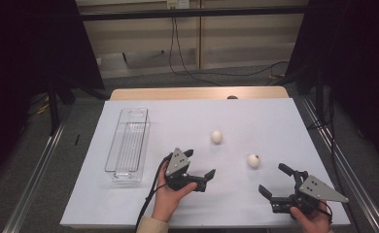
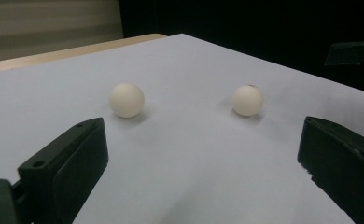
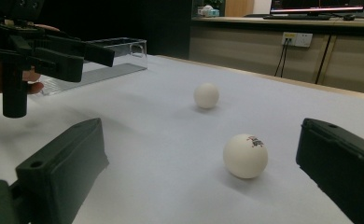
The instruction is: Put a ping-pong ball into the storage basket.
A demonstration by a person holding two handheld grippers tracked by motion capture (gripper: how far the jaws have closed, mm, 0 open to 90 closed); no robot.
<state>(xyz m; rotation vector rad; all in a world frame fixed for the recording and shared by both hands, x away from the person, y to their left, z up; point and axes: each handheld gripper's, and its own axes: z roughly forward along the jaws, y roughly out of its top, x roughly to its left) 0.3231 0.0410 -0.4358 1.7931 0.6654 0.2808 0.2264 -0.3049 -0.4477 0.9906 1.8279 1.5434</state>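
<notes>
Right gripper view: right gripper (image 3: 196, 163) wide open, holding nothing.

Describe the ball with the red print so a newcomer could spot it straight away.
On the white sheet covering the table, look right of the clear plastic bin, just ahead of the right gripper. Two white balls lie there. Unlike the plain ball farther off, the printed ball bears a small red mark.
</notes>
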